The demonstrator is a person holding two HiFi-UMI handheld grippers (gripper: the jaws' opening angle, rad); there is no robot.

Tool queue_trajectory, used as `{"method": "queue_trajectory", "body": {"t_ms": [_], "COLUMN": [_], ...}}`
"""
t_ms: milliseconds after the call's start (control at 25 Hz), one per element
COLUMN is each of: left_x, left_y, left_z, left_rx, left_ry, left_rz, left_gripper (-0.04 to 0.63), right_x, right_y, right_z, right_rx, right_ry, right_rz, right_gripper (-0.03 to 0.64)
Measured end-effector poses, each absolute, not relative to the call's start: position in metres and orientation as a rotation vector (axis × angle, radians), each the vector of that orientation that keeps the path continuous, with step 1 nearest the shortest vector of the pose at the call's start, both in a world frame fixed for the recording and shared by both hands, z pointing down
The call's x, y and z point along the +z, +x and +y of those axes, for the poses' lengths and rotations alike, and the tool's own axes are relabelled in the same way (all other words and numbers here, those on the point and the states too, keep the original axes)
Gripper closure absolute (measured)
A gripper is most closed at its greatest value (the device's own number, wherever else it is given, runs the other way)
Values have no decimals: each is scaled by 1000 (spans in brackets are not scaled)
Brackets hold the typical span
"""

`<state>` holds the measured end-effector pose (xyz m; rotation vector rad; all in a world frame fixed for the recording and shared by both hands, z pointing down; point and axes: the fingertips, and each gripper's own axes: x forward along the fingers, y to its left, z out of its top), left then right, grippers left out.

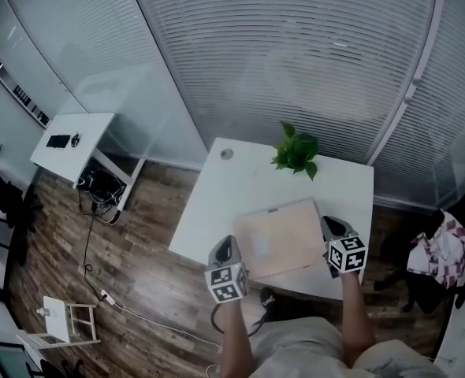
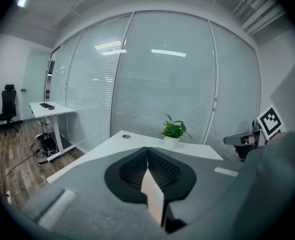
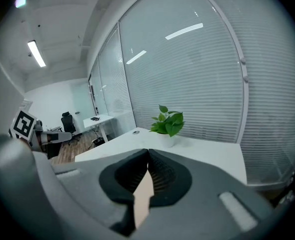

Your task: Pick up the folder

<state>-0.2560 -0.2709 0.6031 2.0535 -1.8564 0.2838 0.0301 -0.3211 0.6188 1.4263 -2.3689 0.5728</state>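
**Tool state.** Both grippers are closed on the task's thing. In the left gripper view, the left gripper (image 2: 147, 151) has its jaws together, with a thin cream edge of the folder (image 2: 154, 196) pinched between them. The right gripper view shows the same: the right gripper (image 3: 148, 154) is clamped on a tan strip of that folder (image 3: 143, 196).

**Position of the folder.** In the head view the tan folder (image 1: 276, 239) lies at lower centre of the frame, over the near part of the white table (image 1: 209, 203). Its long axis runs across the frame from 1 gripper to the other, and its right end sits slightly higher in the frame. The left gripper (image 1: 231, 244) holds its left edge and the right gripper (image 1: 329, 228) its right edge, so neither hand is nearer. No view shows whether the underside is clear of the tabletop.

**Surroundings.** 1 potted plant (image 1: 297, 152) stands beyond the folder's far edge, apart from it. A second desk (image 1: 71, 136) sits at upper left, well apart. A chequered cloth (image 1: 445, 250) lies at far right.

**Assessment.** Nothing obstructs a straight lift. The 2 hands must rise evenly, or the folder is likely to bend or slip.
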Motion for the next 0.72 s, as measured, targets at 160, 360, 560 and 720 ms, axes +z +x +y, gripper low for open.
{"method": "queue_trajectory", "body": {"t_ms": [160, 360, 560, 720], "left_x": [630, 645, 661, 674], "left_y": [-267, -278, -271, -270], "left_z": [-268, -277, -287, -290], "left_rx": [303, 290, 310, 331], "left_ry": [2028, 2004, 1995, 1972], "left_rz": [-1814, -1806, -1762, -1743], "left_gripper": [588, 588, 588, 586], "right_x": [643, 652, 670, 680], "right_y": [40, 40, 44, 40], "right_z": [-319, -317, -326, -330], "right_rx": [613, 607, 647, 667], "right_ry": [1496, 1504, 1523, 1508], "right_rz": [-2313, -2291, -2251, -2236], "right_gripper": [615, 615, 615, 614]}}
